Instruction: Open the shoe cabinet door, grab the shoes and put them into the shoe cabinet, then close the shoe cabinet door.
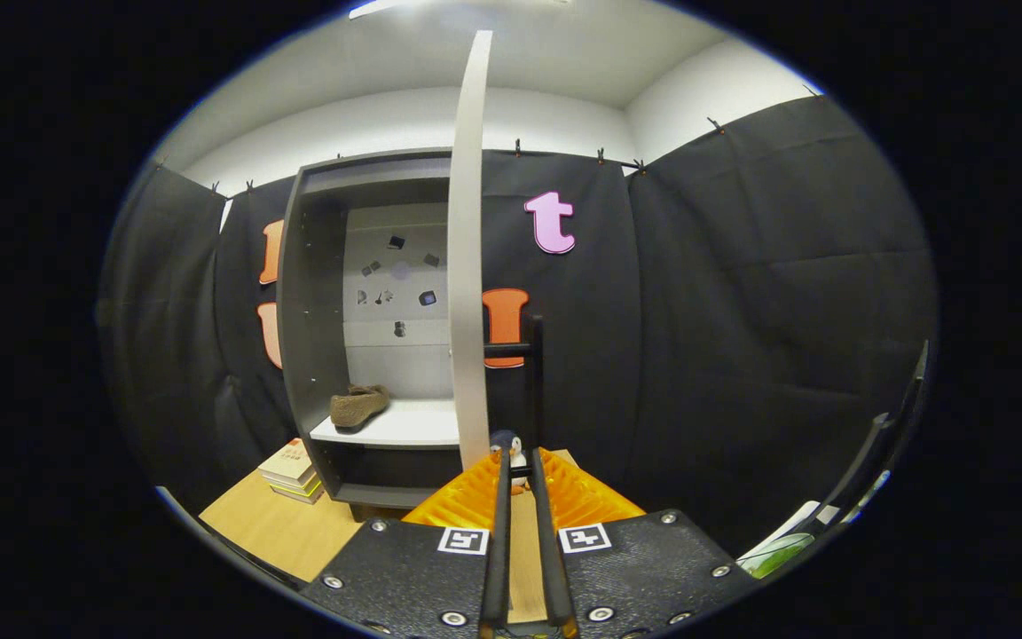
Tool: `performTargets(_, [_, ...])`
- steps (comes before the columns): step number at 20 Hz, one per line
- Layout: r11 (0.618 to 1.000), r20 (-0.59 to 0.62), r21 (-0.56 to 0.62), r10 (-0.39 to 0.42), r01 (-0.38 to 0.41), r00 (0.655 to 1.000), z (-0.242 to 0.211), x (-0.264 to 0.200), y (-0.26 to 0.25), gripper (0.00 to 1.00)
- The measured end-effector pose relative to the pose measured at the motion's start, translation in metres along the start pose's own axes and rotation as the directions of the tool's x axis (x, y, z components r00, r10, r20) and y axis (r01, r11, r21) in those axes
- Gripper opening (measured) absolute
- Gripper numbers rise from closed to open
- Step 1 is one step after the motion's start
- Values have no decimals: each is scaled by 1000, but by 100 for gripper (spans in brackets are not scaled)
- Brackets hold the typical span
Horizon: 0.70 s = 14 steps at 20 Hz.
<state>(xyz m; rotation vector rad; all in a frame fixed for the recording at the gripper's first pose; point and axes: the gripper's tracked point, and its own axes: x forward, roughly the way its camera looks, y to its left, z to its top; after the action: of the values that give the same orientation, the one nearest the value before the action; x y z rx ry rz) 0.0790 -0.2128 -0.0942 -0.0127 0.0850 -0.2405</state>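
The cabinet door (468, 257) is standing open, seen edge-on as a thin pale slab, and a brown suede-like shoe (358, 405) is lying on the smooth white shelf (404, 426) inside the dark cabinet (311, 293), so closing is apparently what is remaining. The gripper (518, 461) is sitting near the door's lower edge, fingers narrowed almost together, gripping nothing I can make out.

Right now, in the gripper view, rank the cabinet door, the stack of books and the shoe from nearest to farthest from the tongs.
The tongs are nearly closed, gripping nothing.
1. Cabinet door: edge-on, swung open, just ahead of the fingertips.
2. Stack of books: on the wooden table, left of the cabinet base.
3. Shoe: farther back, on the white shelf inside the cabinet.
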Motion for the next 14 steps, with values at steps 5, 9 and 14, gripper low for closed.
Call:
performTargets(5, [1000, -7, 18, 25, -25, 1000, 2, -23, 62, 21])
performTargets(9, [995, -67, 36, 90, -88, 994, -28, -40, 128, 36])
performTargets(14, [992, -144, 16, 127, -126, 981, -70, -46, 186, 59])
